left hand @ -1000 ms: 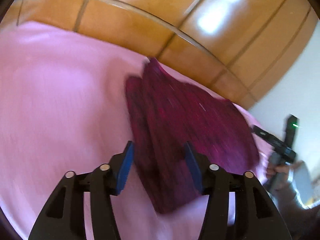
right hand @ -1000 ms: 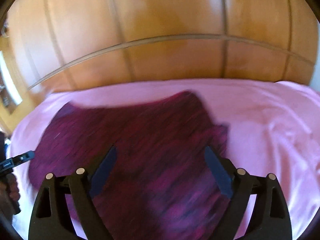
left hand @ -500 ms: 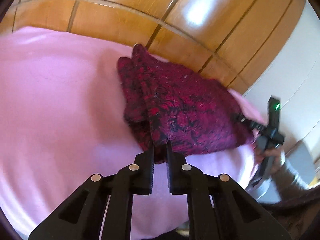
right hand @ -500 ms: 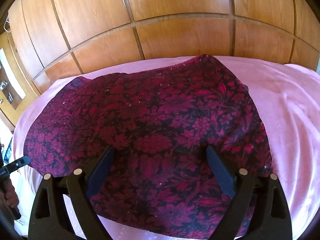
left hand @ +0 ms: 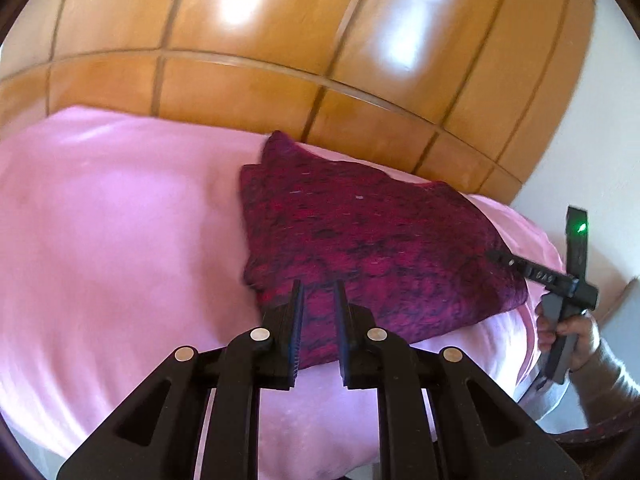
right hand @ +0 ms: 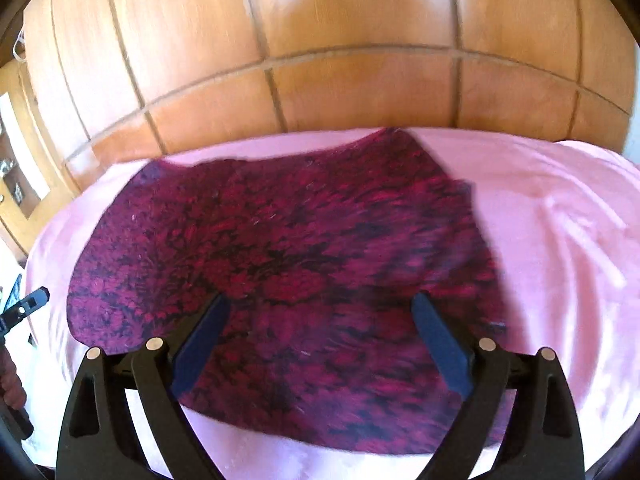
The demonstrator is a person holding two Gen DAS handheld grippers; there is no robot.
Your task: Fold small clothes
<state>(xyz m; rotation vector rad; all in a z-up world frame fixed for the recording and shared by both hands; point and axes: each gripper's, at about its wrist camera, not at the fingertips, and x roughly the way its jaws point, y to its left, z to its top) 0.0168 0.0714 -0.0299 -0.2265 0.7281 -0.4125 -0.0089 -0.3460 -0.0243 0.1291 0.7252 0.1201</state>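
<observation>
Folded garment (right hand: pixel 288 264) on the pink bed cover (left hand: pixel 100 240). Left gripper (left hand: pixel 318 312), narrowly parted, meets its near corner; right gripper (right hand: pixel 320 340), spread wide, hovers over its middle.

Right gripper (right hand: pixel 320 340) (jaws spread) above garment (right hand: pixel 280 248).
</observation>
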